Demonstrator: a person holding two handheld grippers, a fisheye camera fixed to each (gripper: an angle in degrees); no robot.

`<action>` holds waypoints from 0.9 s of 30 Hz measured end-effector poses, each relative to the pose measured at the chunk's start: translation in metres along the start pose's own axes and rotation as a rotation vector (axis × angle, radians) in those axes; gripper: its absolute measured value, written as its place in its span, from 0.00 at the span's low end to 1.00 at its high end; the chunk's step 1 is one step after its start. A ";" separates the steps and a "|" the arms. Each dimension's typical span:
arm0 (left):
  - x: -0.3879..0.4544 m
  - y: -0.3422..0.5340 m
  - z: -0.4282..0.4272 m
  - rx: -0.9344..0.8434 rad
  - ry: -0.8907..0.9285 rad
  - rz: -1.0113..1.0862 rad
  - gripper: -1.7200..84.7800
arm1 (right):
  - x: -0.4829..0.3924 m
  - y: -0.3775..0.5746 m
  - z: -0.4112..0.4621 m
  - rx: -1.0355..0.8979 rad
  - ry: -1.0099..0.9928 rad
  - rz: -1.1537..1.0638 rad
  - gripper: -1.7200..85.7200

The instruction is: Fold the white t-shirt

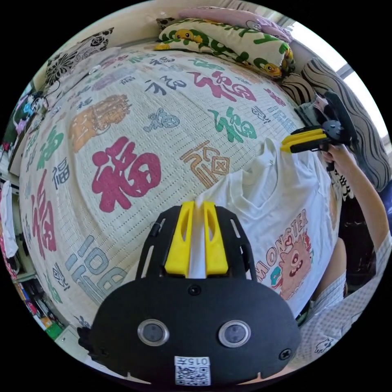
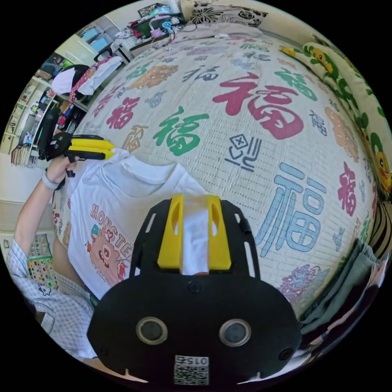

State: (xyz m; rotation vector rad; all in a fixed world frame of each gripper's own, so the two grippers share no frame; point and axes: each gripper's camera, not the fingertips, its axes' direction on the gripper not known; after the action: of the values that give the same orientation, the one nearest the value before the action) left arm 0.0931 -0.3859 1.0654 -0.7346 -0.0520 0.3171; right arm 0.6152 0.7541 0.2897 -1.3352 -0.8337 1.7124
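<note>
A white t-shirt (image 1: 281, 212) with a cartoon monster print hangs stretched between both grippers, above the near edge of a bed. My left gripper (image 1: 198, 203) is shut on one shoulder, with white cloth pinched between its yellow jaws. In the same view the right gripper (image 1: 286, 145) grips the other shoulder, held by a hand. In the right gripper view my right gripper (image 2: 195, 199) is shut on the t-shirt (image 2: 110, 204), white cloth running between its jaws. The left gripper (image 2: 107, 149) holds the far shoulder there. The print faces the cameras.
The bed's cream mat (image 1: 122, 134) with large coloured characters spreads beyond the shirt. Patterned pillows (image 1: 228, 38) lie at its head, and a striped cushion (image 1: 347, 106) beside them. Grey-green clothes (image 2: 347, 277) lie at the bed's side. Cluttered shelves (image 2: 36, 122) stand past the bed. The person's checked sleeve (image 2: 53, 294) is close.
</note>
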 end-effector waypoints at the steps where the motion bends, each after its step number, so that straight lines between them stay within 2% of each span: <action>1: -0.001 0.003 -0.003 0.012 0.000 0.014 0.05 | 0.001 0.002 0.004 -0.017 0.041 -0.004 0.04; 5: -0.023 0.024 -0.030 0.176 -0.086 -0.093 0.04 | 0.013 0.010 -0.003 0.035 0.045 -0.001 0.01; 9: -0.043 0.044 -0.020 0.183 -0.029 -0.202 0.06 | 0.031 0.022 0.001 0.071 0.010 0.086 0.03; 11: -0.051 0.062 -0.014 0.183 -0.040 -0.267 0.08 | 0.038 0.030 0.008 0.054 0.025 0.130 0.07; 13: -0.058 0.084 -0.026 0.250 -0.033 -0.321 0.09 | 0.057 0.053 0.001 0.130 -0.021 0.255 0.11; 17: -0.051 0.167 -0.076 0.375 -0.027 -0.313 0.09 | 0.083 0.116 -0.030 0.288 -0.170 0.275 0.11; 21: -0.028 0.274 -0.101 0.302 0.071 -0.326 0.10 | 0.069 0.229 -0.054 0.350 -0.211 0.175 0.10; 24: 0.004 0.372 -0.095 0.142 0.160 -0.411 0.10 | 0.048 0.325 -0.040 0.286 -0.279 0.172 0.10; 27: 0.045 0.459 -0.077 0.013 0.244 -0.513 0.11 | 0.028 0.416 -0.004 0.159 -0.320 0.269 0.11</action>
State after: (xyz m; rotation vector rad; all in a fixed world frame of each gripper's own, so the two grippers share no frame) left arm 0.0259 -0.1029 0.6994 -0.7164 -0.0061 -0.2620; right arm 0.5367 0.5837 -0.0831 -1.1209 -0.6956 2.1964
